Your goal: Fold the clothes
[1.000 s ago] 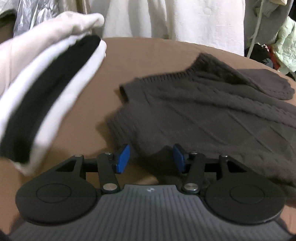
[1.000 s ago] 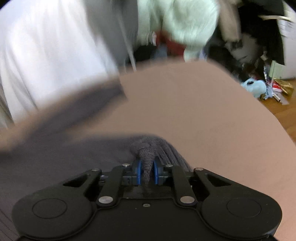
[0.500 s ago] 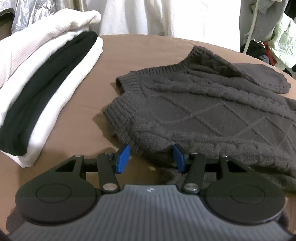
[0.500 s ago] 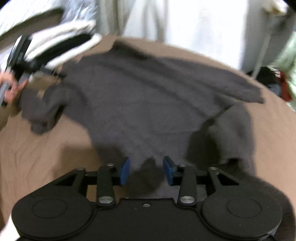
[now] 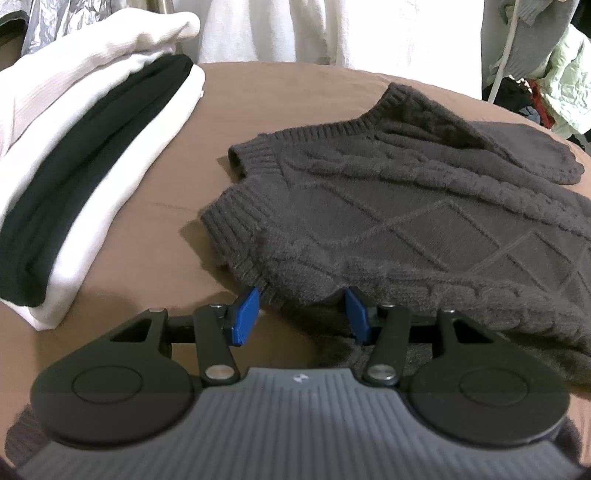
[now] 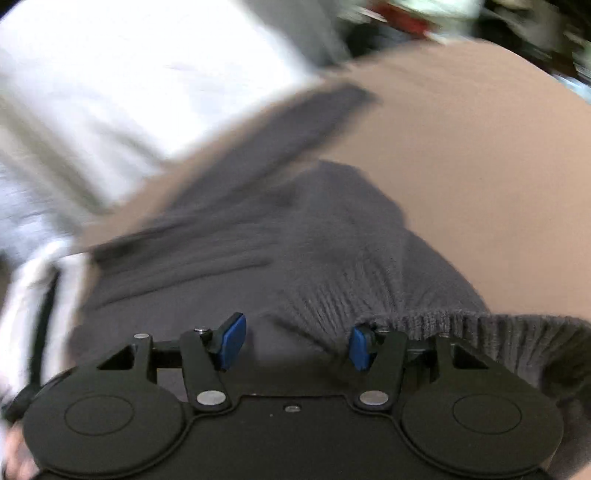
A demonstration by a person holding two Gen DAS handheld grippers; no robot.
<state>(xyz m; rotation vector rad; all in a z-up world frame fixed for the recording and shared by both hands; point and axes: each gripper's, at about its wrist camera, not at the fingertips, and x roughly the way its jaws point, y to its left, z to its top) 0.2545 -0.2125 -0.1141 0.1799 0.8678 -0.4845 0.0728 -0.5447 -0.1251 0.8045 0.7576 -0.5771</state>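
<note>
A dark grey cable-knit sweater [image 5: 424,229] lies partly folded on the brown surface [image 5: 295,99], its ribbed hem facing me in the left wrist view. My left gripper [image 5: 301,315] is open at the near folded edge, blue pads on either side of the knit fold. The right wrist view is blurred by motion. There the same sweater [image 6: 295,258] spreads below my right gripper [image 6: 295,345], which is open wide just above the ribbed edge with nothing held.
A stack of folded white and black clothes [image 5: 74,166] sits at the left of the surface. White fabric [image 5: 314,29] hangs behind. More clothes [image 5: 554,74] pile up at the far right. The brown surface [image 6: 480,166] lies bare right of the sweater.
My right gripper let go of the sweater edge, opened wider and swung quickly across the garment. The left gripper stayed open and edged closer to the sweater's near fold.
</note>
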